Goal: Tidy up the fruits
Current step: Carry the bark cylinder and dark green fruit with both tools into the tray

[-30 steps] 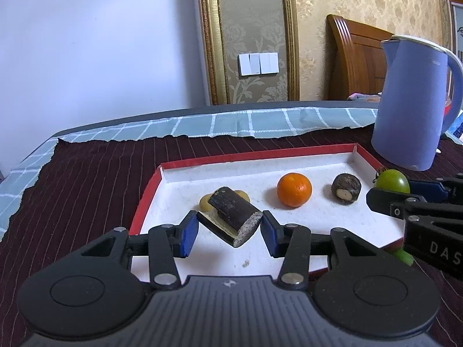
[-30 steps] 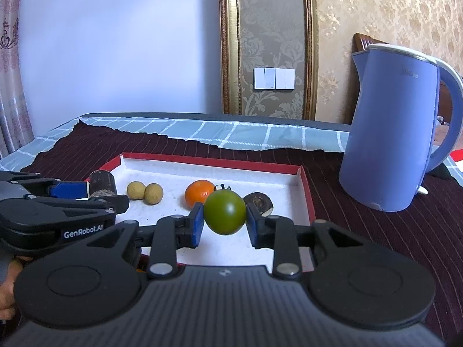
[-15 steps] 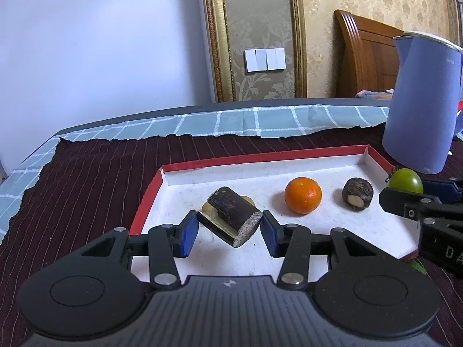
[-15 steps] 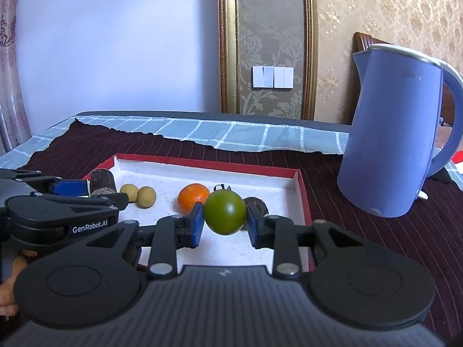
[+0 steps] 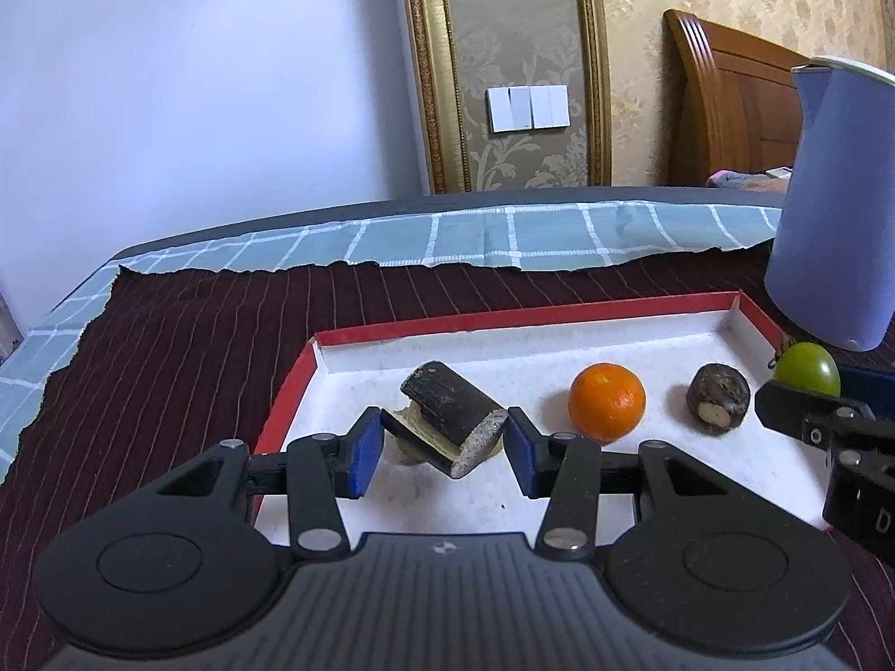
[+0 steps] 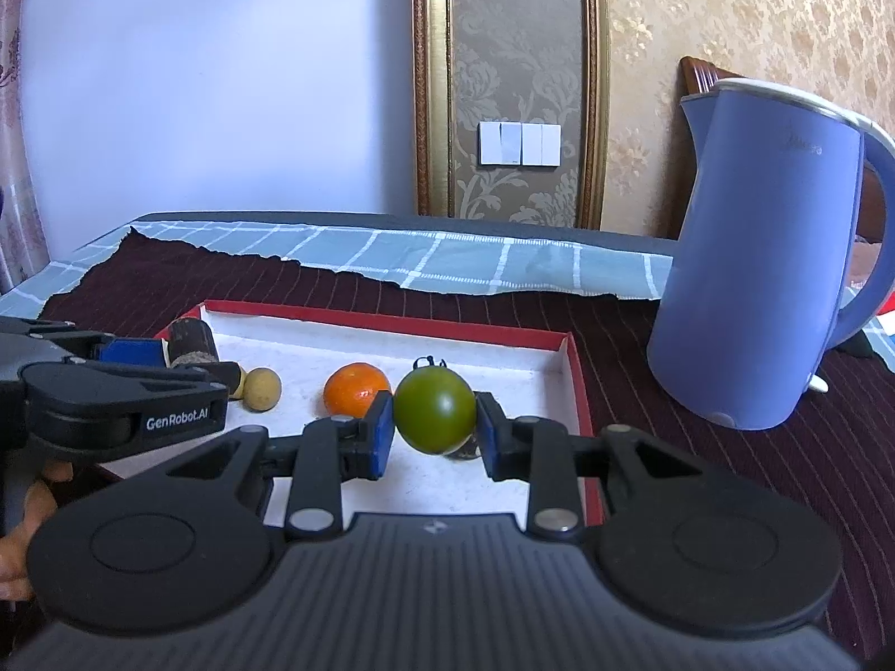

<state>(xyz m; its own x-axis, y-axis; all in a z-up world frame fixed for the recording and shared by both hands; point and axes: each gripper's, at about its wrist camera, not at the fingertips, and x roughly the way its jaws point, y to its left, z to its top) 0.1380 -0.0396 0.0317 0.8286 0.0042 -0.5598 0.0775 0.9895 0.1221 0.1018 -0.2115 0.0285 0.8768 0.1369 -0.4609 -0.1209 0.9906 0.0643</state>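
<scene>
Leftward drifts the left gripper (image 5: 444,439), clamping the sugarcane piece (image 5: 453,419) above the tray (image 5: 503,321); the right gripper (image 6: 433,419) grips the green fruit (image 6: 435,410); both need setting down.

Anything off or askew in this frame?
Left gripper holds the dark cane piece skewed, its cut end tipped down toward the camera, not square between the pads. The top cloth has a ragged, torn-looking far edge. Otherwise fine: the orange sits in the tray; the right gripper holds the green fruit squarely.

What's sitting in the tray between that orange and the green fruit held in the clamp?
A small dark brown piece lies between the orange and the green fruit, shown clearly in the left wrist view.
</scene>
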